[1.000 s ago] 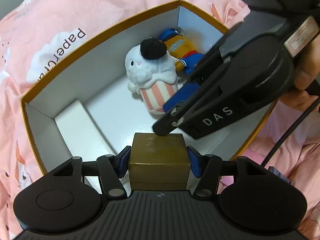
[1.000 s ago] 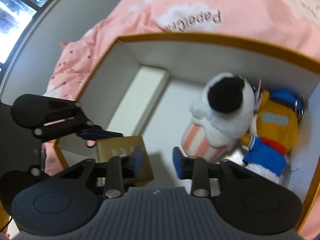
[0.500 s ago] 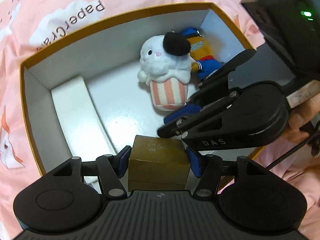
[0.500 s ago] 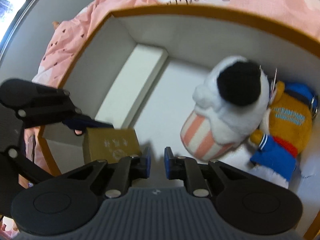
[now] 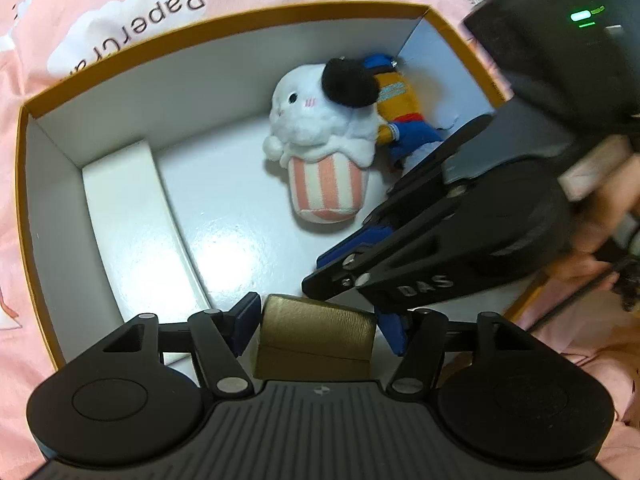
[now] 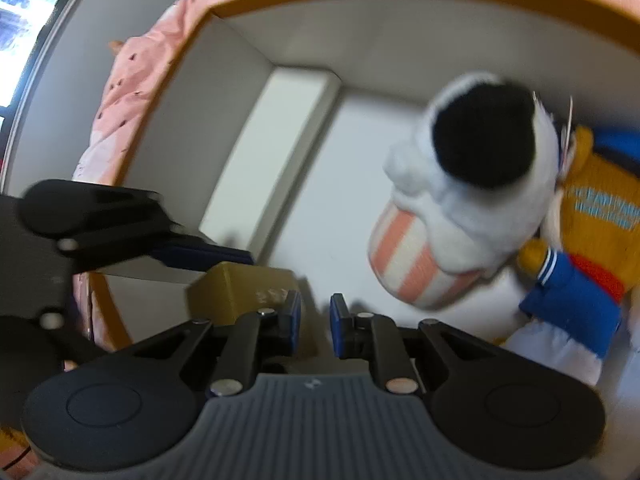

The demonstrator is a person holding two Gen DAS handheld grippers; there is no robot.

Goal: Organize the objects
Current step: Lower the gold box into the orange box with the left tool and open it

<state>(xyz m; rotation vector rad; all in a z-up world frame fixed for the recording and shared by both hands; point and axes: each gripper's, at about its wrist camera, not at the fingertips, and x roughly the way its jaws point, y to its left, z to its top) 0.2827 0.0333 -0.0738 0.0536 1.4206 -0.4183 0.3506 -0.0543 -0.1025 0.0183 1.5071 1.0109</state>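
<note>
A small gold box (image 5: 316,332) (image 6: 236,292) rests on the floor of the orange-rimmed white carton (image 5: 120,92), at its near edge. My left gripper (image 5: 317,322) straddles it; its jaws are opening, and a gap shows between each blue pad and the box. My right gripper (image 5: 324,272) (image 6: 316,320) comes in from the right, its tips close beside the gold box's top corner. Its jaws stand a narrow gap apart with nothing between them. A white plush in a striped cup (image 5: 324,136) (image 6: 460,208) lies against a yellow plush in blue (image 5: 400,100) (image 6: 592,216).
A long white block (image 5: 132,220) (image 6: 272,148) lies along the carton's left wall. The carton sits on pink printed bedding (image 5: 80,8). A person's hand (image 5: 608,216) holds the right gripper over the carton's right rim.
The left jaws have spread off the gold box, which now sits loose between them. The right jaws have narrowed and the right gripper has sunk deeper into the carton.
</note>
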